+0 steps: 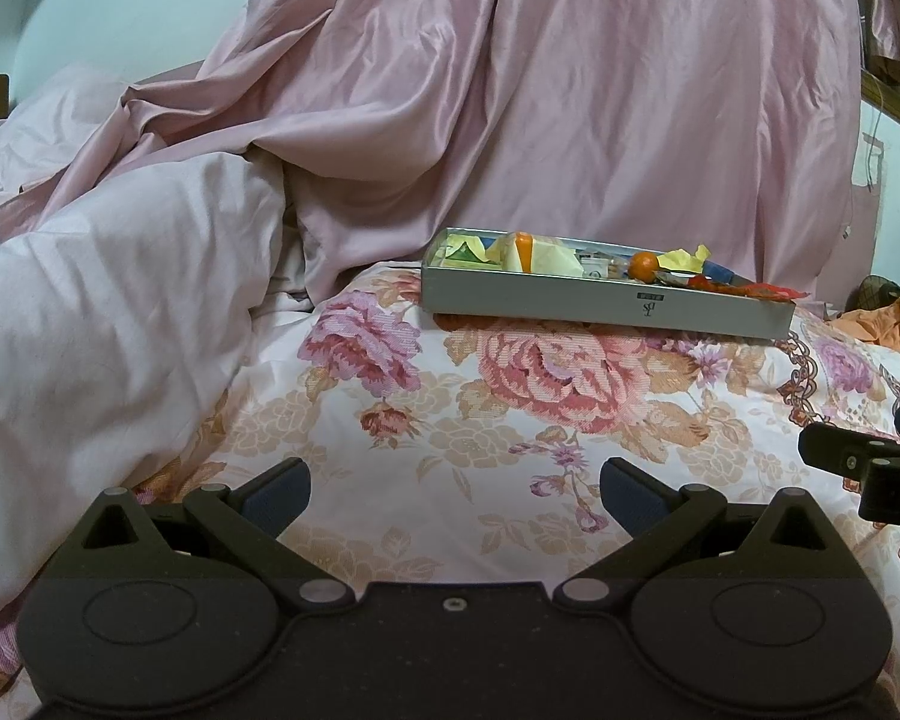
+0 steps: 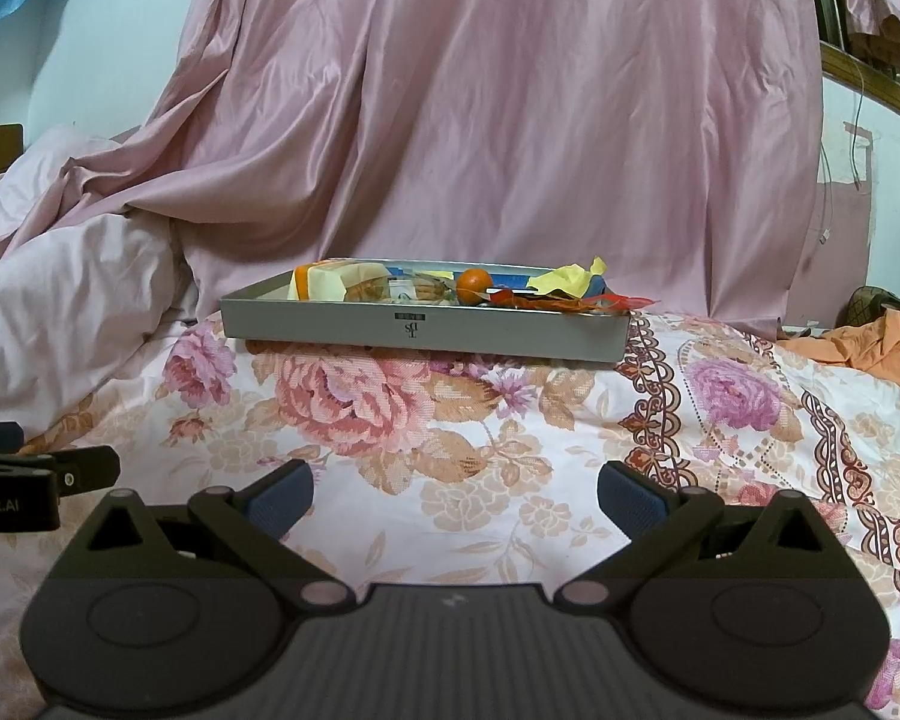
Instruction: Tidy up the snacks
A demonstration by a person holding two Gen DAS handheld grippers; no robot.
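A shallow grey box (image 1: 570,303) (image 2: 330,327) rests on the flowered bedspread ahead of both grippers. Inside it lie a pale yellow packet with an orange band (image 1: 525,252) (image 2: 321,282), a small orange fruit (image 1: 643,264) (image 2: 474,283), crumpled yellow wrappers (image 1: 684,258) (image 2: 567,279) and a red wrapper (image 1: 744,288) (image 2: 576,302) hanging over the right rim. My left gripper (image 1: 455,489) is open and empty, well short of the box. My right gripper (image 2: 455,492) is likewise open and empty, beside the left one.
A pink satin curtain (image 1: 570,90) (image 2: 510,90) hangs behind the box. A bunched white-pink duvet (image 1: 108,300) (image 2: 60,300) rises on the left. Orange cloth (image 1: 894,324) (image 2: 870,342) lies at the right edge. Flowered bedspread (image 1: 510,408) (image 2: 510,420) stretches between grippers and box.
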